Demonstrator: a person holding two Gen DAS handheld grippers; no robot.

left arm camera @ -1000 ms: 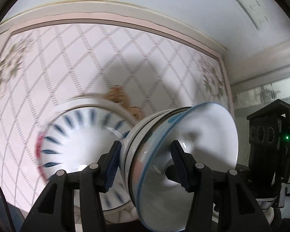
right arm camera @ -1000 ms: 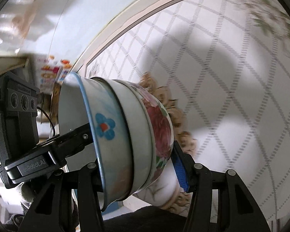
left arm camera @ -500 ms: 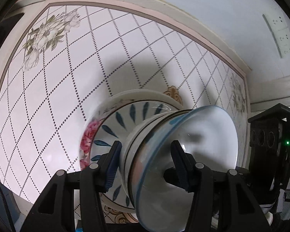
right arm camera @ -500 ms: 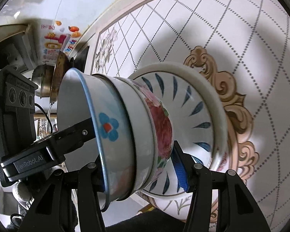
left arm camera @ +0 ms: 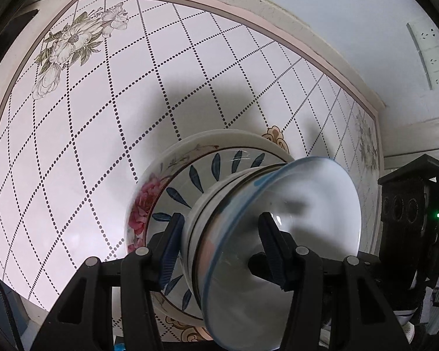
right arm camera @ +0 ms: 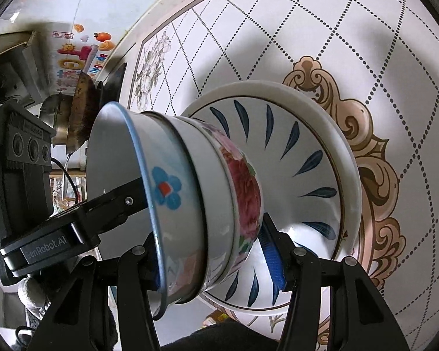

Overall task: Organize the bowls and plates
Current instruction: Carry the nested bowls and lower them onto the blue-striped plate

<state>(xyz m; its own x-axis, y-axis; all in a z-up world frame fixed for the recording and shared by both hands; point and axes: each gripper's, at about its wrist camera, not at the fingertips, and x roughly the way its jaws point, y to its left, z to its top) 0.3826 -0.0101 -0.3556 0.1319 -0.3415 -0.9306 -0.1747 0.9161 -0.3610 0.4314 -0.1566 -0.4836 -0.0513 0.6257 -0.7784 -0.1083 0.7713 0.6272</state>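
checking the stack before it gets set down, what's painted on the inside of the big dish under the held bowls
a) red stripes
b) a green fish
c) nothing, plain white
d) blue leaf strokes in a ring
d: the dish below the nested bowls shows dark blue leaf strokes fanning round its inside, seen from both wrist views.

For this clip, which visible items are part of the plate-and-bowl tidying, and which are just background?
In the job:
- nested bowl stack, gripped by both the left gripper and the right gripper
- blue-leaf plate, on top of a rose-rimmed plate

Background:
- patterned tabletop
- wall sockets
- dark pan
- fruit sticker
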